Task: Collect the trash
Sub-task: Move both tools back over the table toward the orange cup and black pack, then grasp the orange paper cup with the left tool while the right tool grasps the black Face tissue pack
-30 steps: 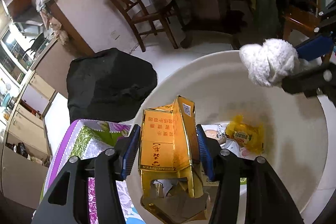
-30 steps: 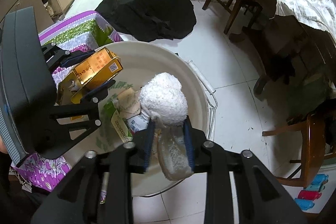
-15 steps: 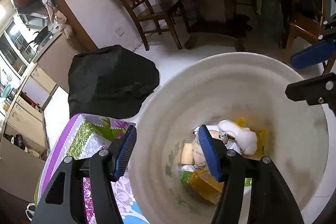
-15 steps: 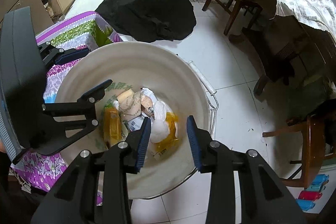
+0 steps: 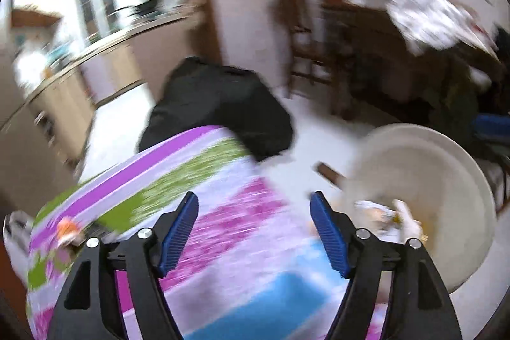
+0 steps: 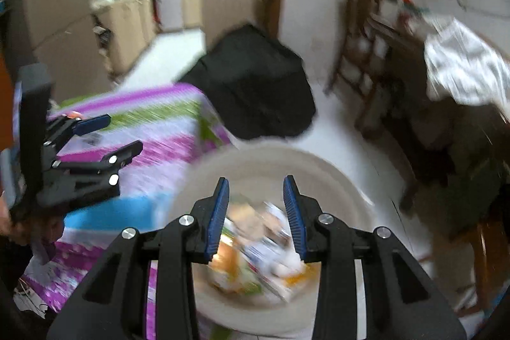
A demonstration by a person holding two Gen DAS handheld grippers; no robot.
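Both views are blurred by motion. A cream bin (image 6: pixel 280 161) stands on the floor beside a table with a purple, green and blue flowered cloth (image 5: pixel 223 231). Mixed trash (image 6: pixel 261 247) lies in the bin's bottom, also seen as trash (image 5: pixel 392 215) in the left wrist view. My left gripper (image 5: pixel 253 206) hangs over the cloth with its jaws opening and nothing between them; it also shows as the left gripper (image 6: pixel 108 133) at the left of the right wrist view. My right gripper (image 6: pixel 256 184) is open above the bin, empty.
A black bag (image 6: pixel 255 85) slumps on the white floor past the table. Wooden chairs (image 6: pixel 360 53) and a dark table with a white sheet (image 6: pixel 465 69) stand to the right. Kitchen cabinets (image 5: pixel 57 104) line the left wall.
A second ago the left gripper held a gold carton and the right a white wad over the bin. Both were dropped in. The left gripper then swung left over the cloth, opening wider.
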